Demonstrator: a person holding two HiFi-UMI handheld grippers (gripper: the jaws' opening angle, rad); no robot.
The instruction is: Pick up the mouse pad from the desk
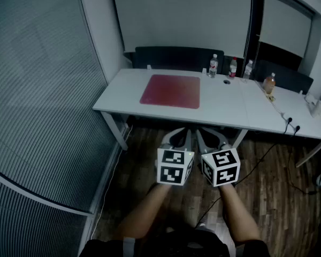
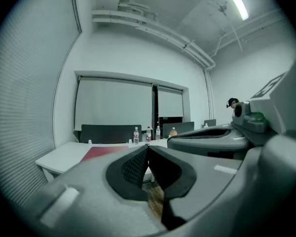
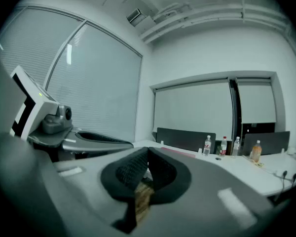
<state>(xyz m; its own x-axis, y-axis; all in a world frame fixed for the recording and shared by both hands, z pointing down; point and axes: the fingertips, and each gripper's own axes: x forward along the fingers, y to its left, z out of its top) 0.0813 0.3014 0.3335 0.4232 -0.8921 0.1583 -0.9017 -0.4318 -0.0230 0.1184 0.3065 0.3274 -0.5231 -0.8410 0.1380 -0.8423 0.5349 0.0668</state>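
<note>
Jaws on both our tools are pressed together, tip to tip, with nothing pinched between them. We hold the left gripper (image 1: 183, 134) and the right gripper (image 1: 205, 135) just beside each other, short of the near edge of the desk (image 1: 123, 92) and over the wooden floor (image 1: 267, 197). Neither touches the desk or anything on it. In the left gripper view the dark ribbed pads (image 2: 130, 169) meet at the front, and only floor shows through the small gap behind them. The right gripper view gives the same picture, pads (image 3: 128, 171) closed and empty.

The red mouse pad (image 1: 171, 91) lies flat on the desk, on its left half — well apart from both grippers. Three clear bottles (image 1: 213, 66) stand along the desk's far edge, to the right of the pad, and an orange one (image 1: 268, 83) stands further right.
</note>
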